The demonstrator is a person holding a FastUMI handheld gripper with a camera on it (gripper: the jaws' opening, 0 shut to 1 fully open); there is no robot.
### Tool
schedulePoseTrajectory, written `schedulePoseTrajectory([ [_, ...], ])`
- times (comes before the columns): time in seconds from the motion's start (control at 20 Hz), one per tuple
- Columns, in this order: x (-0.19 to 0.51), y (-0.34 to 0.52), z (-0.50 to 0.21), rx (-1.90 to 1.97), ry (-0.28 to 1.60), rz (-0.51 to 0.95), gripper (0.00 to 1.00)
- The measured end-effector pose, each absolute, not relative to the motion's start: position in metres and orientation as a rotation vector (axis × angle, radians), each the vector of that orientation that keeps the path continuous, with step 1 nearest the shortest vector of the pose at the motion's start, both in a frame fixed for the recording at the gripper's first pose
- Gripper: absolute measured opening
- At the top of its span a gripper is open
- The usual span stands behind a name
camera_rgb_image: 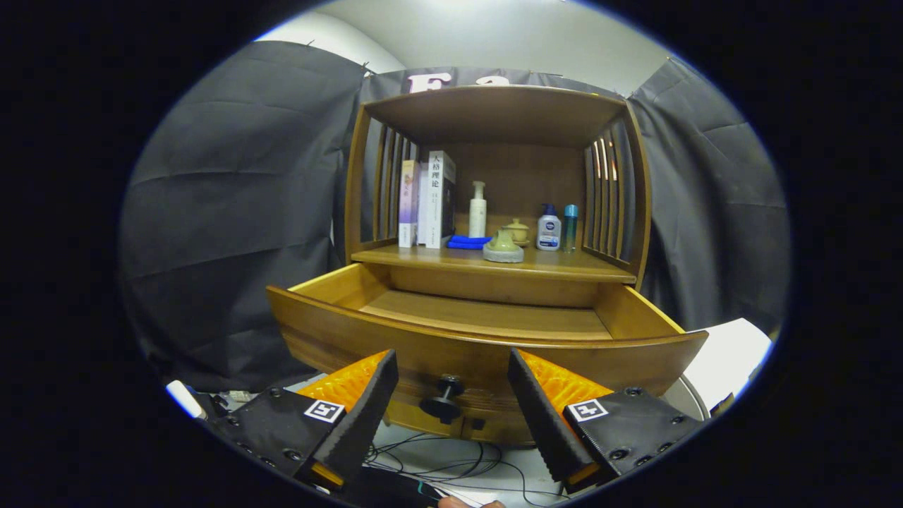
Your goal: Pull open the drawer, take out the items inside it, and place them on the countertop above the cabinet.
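Drawer pulled open, its visible floor bare; fingers spread wide, empty, flanking its knob. Lifting carelessly past the drawer front risks knocking the teapot above.

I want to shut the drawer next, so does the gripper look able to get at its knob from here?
Probably yes. The gripper is open, and the dark knob on the pulled-out drawer front sits in the gap between its fingers, with nothing between them and it. The cables lie lower, out of the way.
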State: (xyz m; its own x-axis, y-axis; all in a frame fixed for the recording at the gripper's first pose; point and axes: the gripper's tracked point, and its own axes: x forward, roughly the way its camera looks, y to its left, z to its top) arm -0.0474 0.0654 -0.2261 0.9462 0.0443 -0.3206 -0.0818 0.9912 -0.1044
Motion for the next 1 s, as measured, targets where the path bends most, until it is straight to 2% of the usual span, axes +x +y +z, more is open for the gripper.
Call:
schedulePoseTrajectory([
  [1.0, -0.025, 0.085, -0.262, -0.081, 0.319, -0.034, 0.96],
])
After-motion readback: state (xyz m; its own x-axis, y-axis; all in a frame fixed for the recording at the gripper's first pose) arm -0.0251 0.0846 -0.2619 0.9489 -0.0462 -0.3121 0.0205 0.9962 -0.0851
